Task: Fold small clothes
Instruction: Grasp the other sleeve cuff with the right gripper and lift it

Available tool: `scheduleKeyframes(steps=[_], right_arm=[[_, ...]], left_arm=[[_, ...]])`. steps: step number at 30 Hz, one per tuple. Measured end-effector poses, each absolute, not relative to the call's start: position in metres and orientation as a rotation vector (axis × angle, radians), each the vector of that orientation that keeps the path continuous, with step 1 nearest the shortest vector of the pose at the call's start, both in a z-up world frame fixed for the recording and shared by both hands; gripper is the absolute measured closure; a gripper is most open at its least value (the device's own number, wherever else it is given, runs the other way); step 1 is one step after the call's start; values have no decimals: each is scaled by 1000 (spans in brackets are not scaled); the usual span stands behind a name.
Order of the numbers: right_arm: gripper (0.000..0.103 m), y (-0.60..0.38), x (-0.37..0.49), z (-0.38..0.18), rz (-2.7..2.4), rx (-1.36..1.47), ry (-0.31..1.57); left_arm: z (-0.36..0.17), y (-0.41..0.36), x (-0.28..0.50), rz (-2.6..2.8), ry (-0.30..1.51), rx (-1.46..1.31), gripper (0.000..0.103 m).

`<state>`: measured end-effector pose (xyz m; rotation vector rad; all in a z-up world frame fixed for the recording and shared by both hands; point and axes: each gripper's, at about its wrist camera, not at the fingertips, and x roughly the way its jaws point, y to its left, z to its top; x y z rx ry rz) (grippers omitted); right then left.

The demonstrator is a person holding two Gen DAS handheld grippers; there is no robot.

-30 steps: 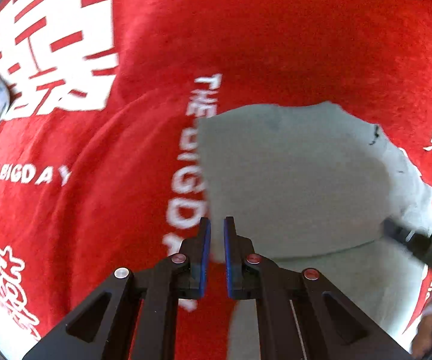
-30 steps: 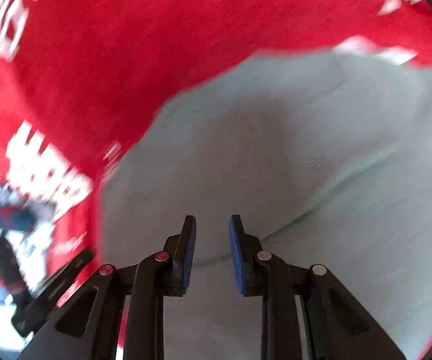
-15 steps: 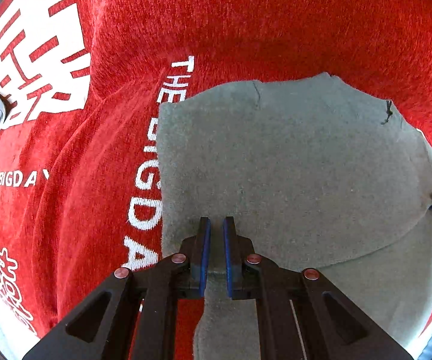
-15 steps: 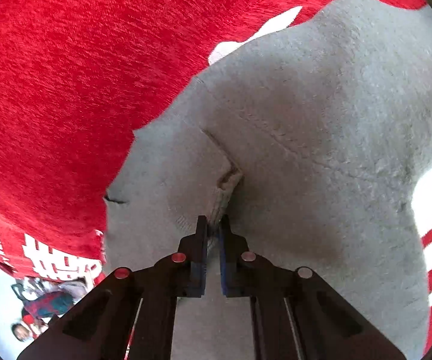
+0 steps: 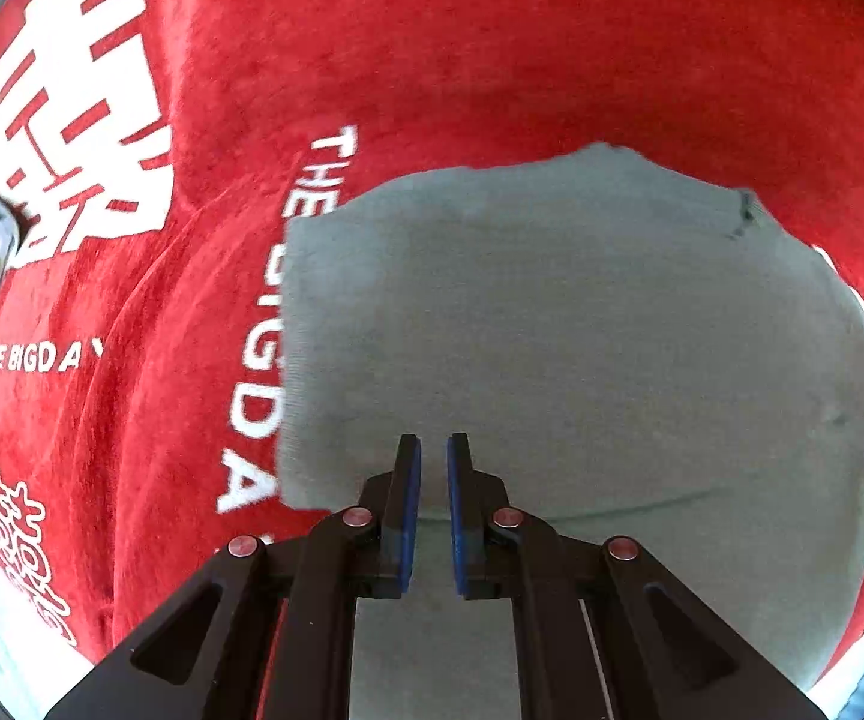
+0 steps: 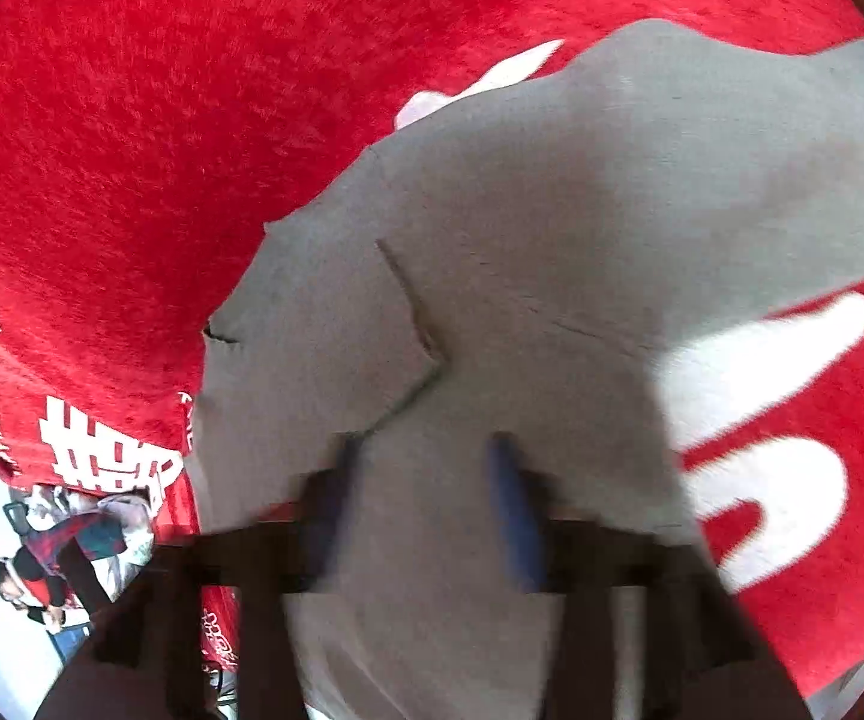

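Grey garment, folded over on itself, lies flat on the red printed cloth so its layers stay aligned. The left claw, jaws just eased slightly apart, and the right claw, just spread wide, hover above it, neither pinching fabric.

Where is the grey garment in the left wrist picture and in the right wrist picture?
Left wrist: grey garment fills centre and lower right, behind the fingertips.
Right wrist: grey garment runs from upper right to bottom centre.
Shared landmark: the red cloth with white lettering under it.
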<state>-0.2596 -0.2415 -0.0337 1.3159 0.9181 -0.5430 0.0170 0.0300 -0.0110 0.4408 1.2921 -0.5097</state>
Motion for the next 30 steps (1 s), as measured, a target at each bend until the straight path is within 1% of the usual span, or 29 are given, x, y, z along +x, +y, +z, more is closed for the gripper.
scheduleKeyframes(steps=[1,2,3,4,6,8,16,21,30], right_arm=[[37,-242,-263,-34,-541,1329,913],[36,-244,-270,-34,-540,1345,905],[36,-246,-278,-34,-542,1364,894],[35,-248,-286,-34,-548,1381,884],[27,-255,-306,-34,-571,1402,862],[24,-263,-322,-33,-596,1411,841],[24,-305,-404,-40,-753,1479,746],[24,-330,-449,-54,-846,1541,666],[24,-372,-494,-73,-879,1652,501]], left_arm=[[-9,25,11,-517,1294,447,46],[-7,21,6,-516,1291,450,3],[-3,16,-1,-512,1262,448,0],[-1,11,-5,-519,1247,453,0],[-1,-3,-14,-545,1254,474,0],[-1,-18,-23,-572,1269,472,0],[-4,-76,-70,-680,1281,534,0],[-15,-109,-97,-721,1316,564,0],[-26,-144,-129,-704,1382,604,0]])
